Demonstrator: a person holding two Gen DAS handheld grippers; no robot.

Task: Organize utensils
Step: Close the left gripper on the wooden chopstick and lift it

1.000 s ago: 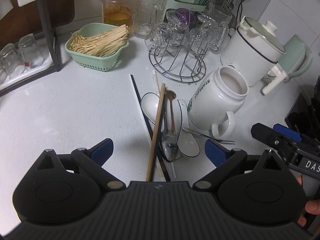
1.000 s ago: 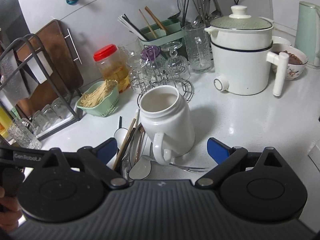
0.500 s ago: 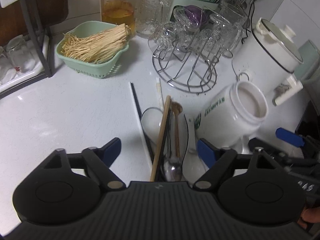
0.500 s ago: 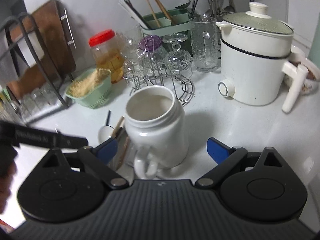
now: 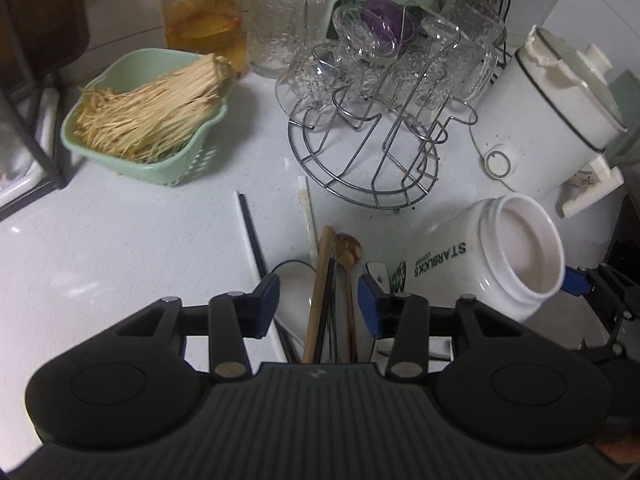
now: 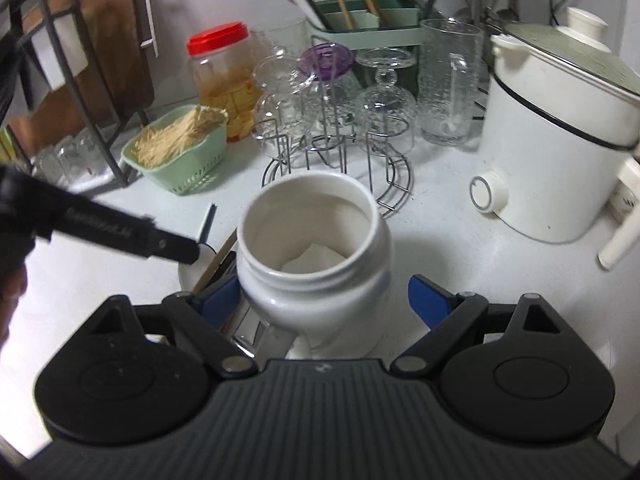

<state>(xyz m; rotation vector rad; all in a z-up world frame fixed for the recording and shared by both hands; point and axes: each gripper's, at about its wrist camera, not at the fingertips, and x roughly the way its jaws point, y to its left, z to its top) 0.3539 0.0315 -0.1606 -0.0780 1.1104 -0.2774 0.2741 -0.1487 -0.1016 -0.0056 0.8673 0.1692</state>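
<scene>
A pile of utensils lies on the white counter: a wooden chopstick (image 5: 320, 280), a wooden spoon (image 5: 349, 248), a black chopstick (image 5: 250, 224), a white chopstick (image 5: 306, 208) and a white ceramic spoon (image 5: 296, 284). My left gripper (image 5: 318, 304) straddles the wooden chopstick and spoon handles. Its jaws are closing, and the pads stand clear of both handles. The white Starbucks jar (image 6: 312, 240) sits between the closing jaws of my right gripper (image 6: 324, 300). The left pad is at the jar's wall and the right pad (image 6: 428, 300) is still apart. Its lower body is hidden.
A green basket of straw sticks (image 5: 160, 120) and a red-lidded jar (image 5: 200, 12) stand at the back left. A wire rack of glasses (image 5: 380, 140) is just beyond the utensils. A white electric pot (image 5: 552, 120) is on the right, and a green utensil holder (image 6: 368, 24) stands by the wall.
Both grippers have moved forward and down and their jaws have narrowed. The left one now sits over the utensil pile, and the right one is now around the jar.
</scene>
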